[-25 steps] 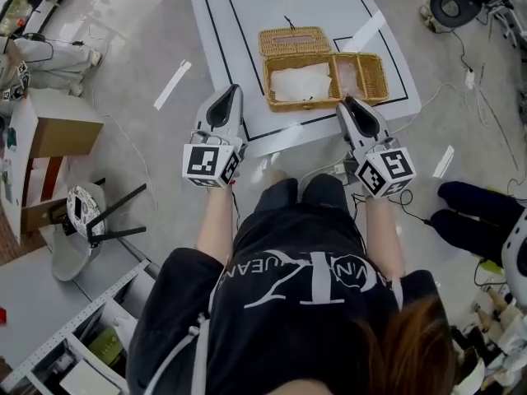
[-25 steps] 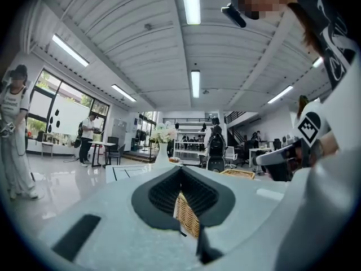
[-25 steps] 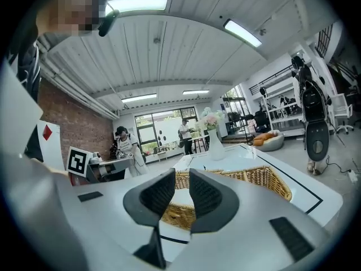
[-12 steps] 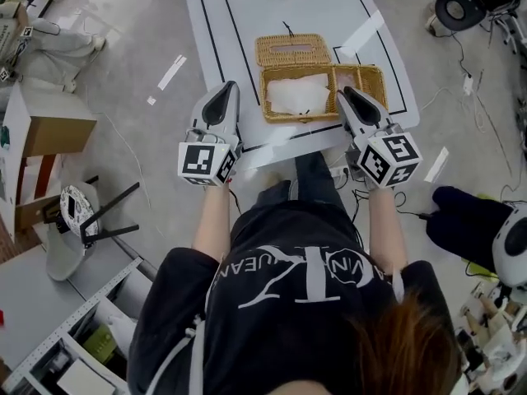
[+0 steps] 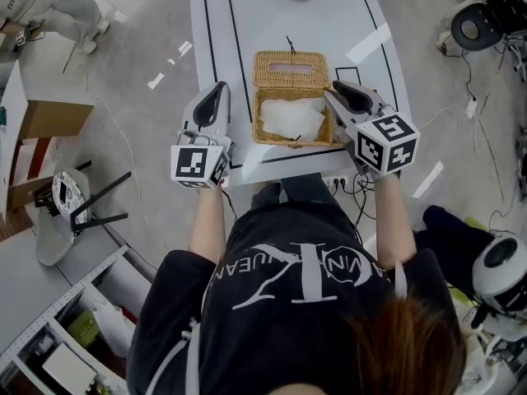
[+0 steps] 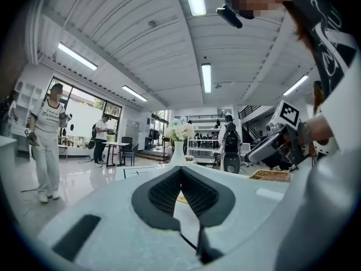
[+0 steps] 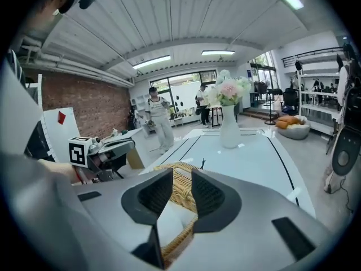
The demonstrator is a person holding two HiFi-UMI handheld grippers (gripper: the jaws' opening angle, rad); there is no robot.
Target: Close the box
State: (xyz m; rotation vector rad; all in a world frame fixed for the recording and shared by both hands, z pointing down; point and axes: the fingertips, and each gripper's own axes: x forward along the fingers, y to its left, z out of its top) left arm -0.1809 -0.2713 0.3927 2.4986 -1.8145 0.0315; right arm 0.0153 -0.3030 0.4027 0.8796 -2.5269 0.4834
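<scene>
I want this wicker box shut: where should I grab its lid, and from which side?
Take the lid at its far edge, near the dark loop. It lies open and flat on the table, meeting the box along the box's far rim, so that edge is the free one. Probably come from the far right corner, one jaw slid underneath, then swing it toward you.

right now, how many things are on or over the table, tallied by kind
wicker box: 1
white liner inside it: 1
vase of flowers: 1
grippers: 2 (left gripper, right gripper)
total: 5
</scene>
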